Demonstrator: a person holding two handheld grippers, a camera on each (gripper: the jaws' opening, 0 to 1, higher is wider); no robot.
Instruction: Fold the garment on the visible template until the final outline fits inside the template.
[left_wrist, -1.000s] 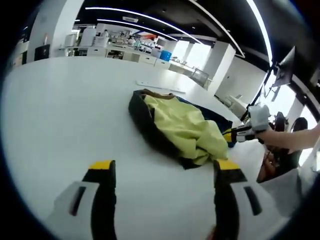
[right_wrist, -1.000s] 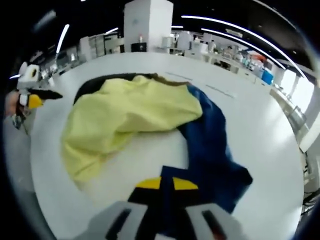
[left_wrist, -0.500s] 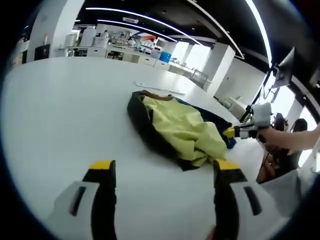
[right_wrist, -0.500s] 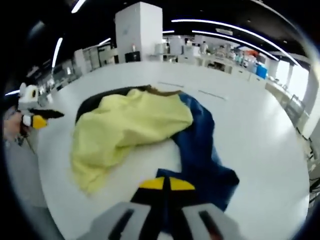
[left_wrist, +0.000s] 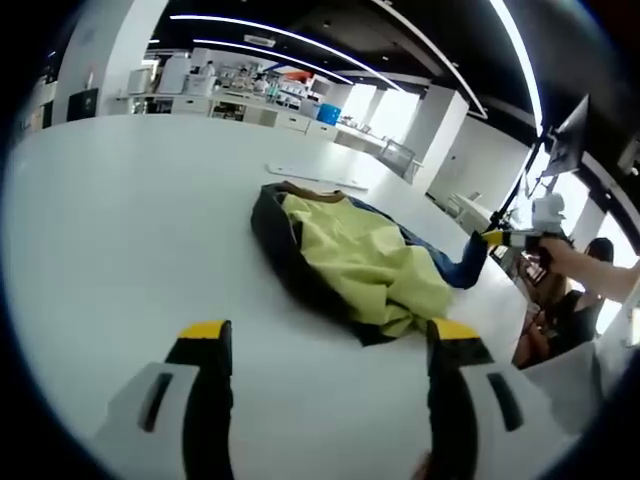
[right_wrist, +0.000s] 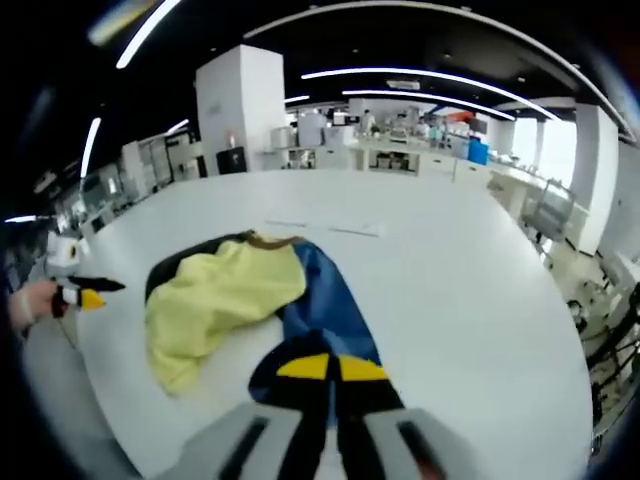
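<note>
A garment lies crumpled on the white table (left_wrist: 120, 230), its yellow lining (left_wrist: 375, 255) up over a dark outer shell (left_wrist: 285, 255). My left gripper (left_wrist: 330, 335) hovers open near the table's edge, well short of the garment, with nothing between its fingers. My right gripper (right_wrist: 332, 368) is shut on the garment's blue edge (right_wrist: 325, 305), holding it raised off the table. From the left gripper view, the right gripper (left_wrist: 500, 238) has that blue corner (left_wrist: 462, 268) pulled up. The yellow lining (right_wrist: 215, 300) lies to the left of the blue part.
Thin pale strips (left_wrist: 305, 173) lie on the table beyond the garment, also visible as pale strips (right_wrist: 350, 231). A monitor on a stand (left_wrist: 568, 140) rises at the right. Desks and shelves (left_wrist: 220, 95) line the far room. The left gripper (right_wrist: 78, 296), in a hand, is at the table's left edge.
My right gripper has risen and drawn back with the blue edge, stretching the blue part out from under the yellow lining. The left gripper has stayed put, open.
</note>
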